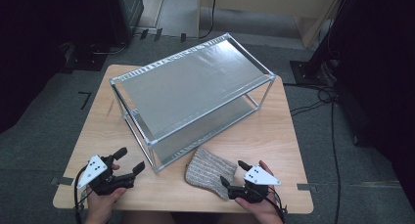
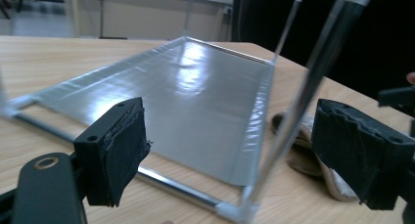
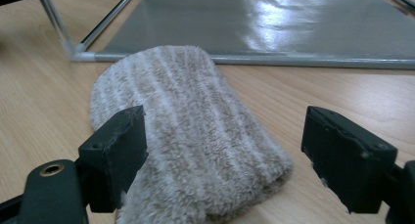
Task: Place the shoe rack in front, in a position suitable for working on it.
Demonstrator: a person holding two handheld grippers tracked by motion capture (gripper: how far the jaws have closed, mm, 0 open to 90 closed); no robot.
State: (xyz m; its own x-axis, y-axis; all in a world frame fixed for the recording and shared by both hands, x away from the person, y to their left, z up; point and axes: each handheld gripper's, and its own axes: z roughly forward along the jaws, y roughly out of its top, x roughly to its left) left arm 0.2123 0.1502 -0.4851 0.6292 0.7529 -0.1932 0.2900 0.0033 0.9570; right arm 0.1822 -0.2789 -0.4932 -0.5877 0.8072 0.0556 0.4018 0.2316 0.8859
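A two-tier metal rack [image 1: 191, 82] with silver sheet shelves stands on the wooden table [image 1: 279, 131]. A grey-beige ribbed fuzzy cloth [image 1: 209, 171] lies in front of the rack's near corner. My left gripper [image 1: 128, 162] is open at the table's front left and points at the rack's corner post [image 2: 293, 111]; nothing is between its jaws. My right gripper [image 1: 234, 173] is open at the front right, beside the cloth's near edge. In the right gripper view the cloth [image 3: 195, 131] lies between and ahead of the open jaws, and the pads do not press on it.
The rack [image 3: 254, 23] takes up the middle and back of the table. Bare wood lies to the left and right of it. Cables and dark stands sit on the floor around the table.
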